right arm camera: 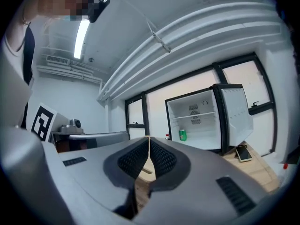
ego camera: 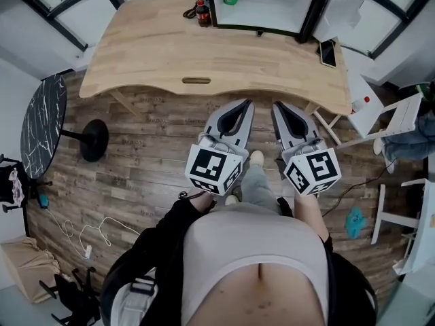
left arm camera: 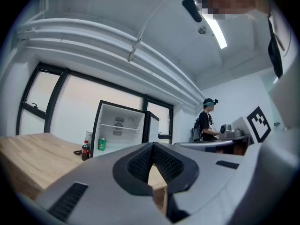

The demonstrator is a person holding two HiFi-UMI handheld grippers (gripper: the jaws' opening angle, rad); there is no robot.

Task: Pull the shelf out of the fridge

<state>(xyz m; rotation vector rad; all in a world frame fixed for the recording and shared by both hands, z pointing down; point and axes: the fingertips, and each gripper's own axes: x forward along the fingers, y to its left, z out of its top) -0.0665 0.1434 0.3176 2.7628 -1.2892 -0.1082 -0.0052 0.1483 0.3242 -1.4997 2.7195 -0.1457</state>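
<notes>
Holding nothing, jaws pressed fully together, left gripper (ego camera: 246, 103) and right gripper (ego camera: 277, 105) are hovering side by side near the wooden table (ego camera: 156, 49); shelf (right arm camera: 194, 115) is sitting inside the open fridge (ego camera: 307, 9) at the table's far right, above a green can (right arm camera: 183, 134).

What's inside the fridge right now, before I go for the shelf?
The open fridge holds a green can on its floor and a white shelf above, with nothing showing on it. The shelf is seen edge-on, so its top surface is hidden.
</notes>
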